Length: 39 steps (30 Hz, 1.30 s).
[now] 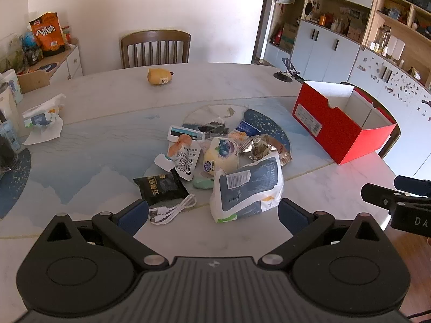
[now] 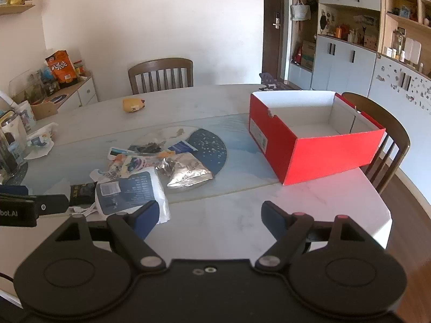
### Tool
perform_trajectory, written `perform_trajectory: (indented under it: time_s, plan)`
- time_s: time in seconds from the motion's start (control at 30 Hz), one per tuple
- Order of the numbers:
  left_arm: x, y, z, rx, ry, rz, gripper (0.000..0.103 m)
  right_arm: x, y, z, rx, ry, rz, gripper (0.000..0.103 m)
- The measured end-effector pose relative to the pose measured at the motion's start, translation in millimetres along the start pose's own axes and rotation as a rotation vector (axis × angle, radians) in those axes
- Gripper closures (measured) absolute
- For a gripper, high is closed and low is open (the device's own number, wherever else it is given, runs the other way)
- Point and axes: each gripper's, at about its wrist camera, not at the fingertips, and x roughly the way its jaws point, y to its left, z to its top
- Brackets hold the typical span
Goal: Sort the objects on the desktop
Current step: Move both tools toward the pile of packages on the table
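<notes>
Both tongs wide and empty above the tabletop [image 1: 80, 102], left tongs [image 1: 212, 212] just short of the snack-packet pile [image 1: 215, 158], right tongs [image 2: 208, 216] beside it, red box [image 2: 317, 145] open well right of the pile.

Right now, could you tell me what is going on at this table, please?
A person is about to sort a pile of clutter. The left hand-held gripper hovers open above a white cable and a large white-and-blue packet, holding nothing. The right hand-held gripper is also open and empty over bare tabletop. The red box at the right stands open and looks empty, so no item seems to have been sorted yet.
</notes>
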Motion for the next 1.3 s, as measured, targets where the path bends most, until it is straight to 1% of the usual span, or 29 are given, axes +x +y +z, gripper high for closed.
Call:
perform_trajectory:
  time_s: [0.33, 0.7, 1.1, 1.17, 1.3]
  plan:
    - [0.7, 8.1, 3.4, -0.011, -0.008, -0.019, 0.0, 3.0, 8.2, 3.5, -0.017, -0.005, 0.014, 0.02]
    - [3.2, 15.5, 8.3, -0.012, -0.014, -0.02, 0.0, 7.9, 16.5, 10.4, -0.024, -0.009, 0.004, 0.02]
    - [6.0, 29.6, 17.4, -0.015, -0.029, -0.038, 0.0, 11.2, 28.7, 19.2, -0.033, -0.019, 0.008, 0.02]
    - [6.6, 31.8, 18.3, -0.037, -0.036, -0.023, 0.0, 11.3, 31.6, 20.5, -0.036, -0.021, 0.009, 0.02]
    - [9.1, 36.5, 21.6, -0.035, -0.039, -0.03, 0.0, 12.0, 37.1, 22.2, -0.041, -0.025, 0.008, 0.02]
